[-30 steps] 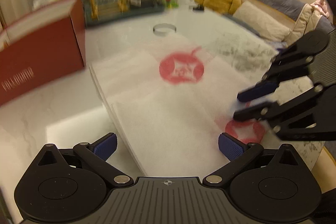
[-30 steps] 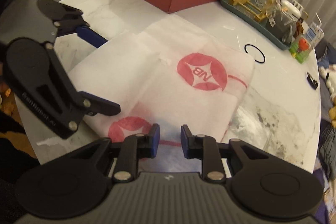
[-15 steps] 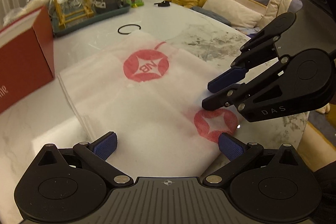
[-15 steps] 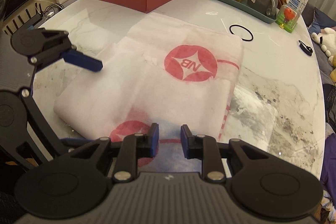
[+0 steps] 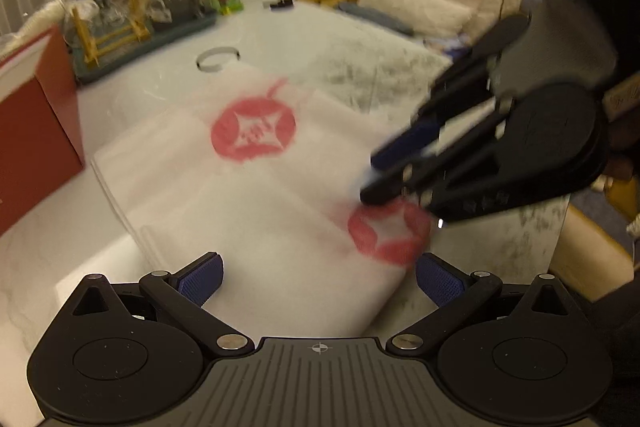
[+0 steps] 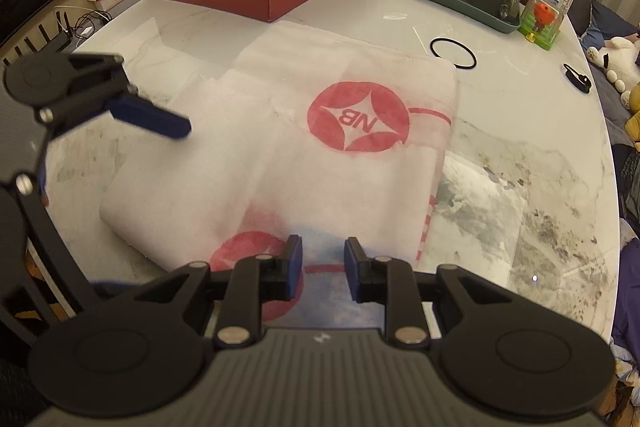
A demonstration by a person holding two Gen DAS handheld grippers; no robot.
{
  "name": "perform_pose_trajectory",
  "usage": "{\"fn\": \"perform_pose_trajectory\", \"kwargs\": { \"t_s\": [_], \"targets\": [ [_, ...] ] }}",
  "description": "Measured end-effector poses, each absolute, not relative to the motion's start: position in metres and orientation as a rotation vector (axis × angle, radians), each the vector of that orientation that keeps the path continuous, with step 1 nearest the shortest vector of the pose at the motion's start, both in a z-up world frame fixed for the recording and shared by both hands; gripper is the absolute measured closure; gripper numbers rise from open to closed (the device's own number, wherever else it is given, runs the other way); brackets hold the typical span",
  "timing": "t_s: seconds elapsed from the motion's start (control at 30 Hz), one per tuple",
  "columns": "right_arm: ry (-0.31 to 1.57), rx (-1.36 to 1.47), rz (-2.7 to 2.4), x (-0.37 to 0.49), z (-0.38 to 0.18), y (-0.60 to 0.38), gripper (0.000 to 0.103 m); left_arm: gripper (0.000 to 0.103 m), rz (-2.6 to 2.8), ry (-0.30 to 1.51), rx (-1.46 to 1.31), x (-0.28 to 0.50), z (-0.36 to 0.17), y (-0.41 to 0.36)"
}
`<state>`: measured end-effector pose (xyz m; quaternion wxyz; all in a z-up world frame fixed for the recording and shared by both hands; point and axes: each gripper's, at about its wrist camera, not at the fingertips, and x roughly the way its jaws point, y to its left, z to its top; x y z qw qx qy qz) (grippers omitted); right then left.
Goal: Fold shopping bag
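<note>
Soft white non-woven shopping bag (image 6: 320,163) with round red logos, folded flat on glossy marble table (image 6: 520,99) – left hand-held gripper (image 5: 319,281) spread wide, right hand-held gripper (image 6: 323,259) narrowed over the bag's near edge, nothing visibly pinched – view rolled since before.

Both wrist views look steeply down, close, sharing the shopping bag (image 6: 320,155); left's apparently blurred.

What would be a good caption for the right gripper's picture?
White shopping bag with red logos lies folded on the marble table, the right gripper above its near edge.
</note>
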<state>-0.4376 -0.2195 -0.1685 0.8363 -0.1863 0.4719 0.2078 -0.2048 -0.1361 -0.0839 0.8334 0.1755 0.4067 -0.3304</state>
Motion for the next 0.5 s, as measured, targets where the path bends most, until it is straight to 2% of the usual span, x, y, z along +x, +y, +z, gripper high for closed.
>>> {"fn": "perform_pose_trajectory", "kwargs": {
  "t_s": [0.5],
  "targets": [
    [0.994, -0.387, 0.423, -0.4387, -0.1692, -0.2184, 0.079, 0.0, -0.684, 0.886, 0.383, -0.2077, -0.0851, -0.1336]
  ]
}}
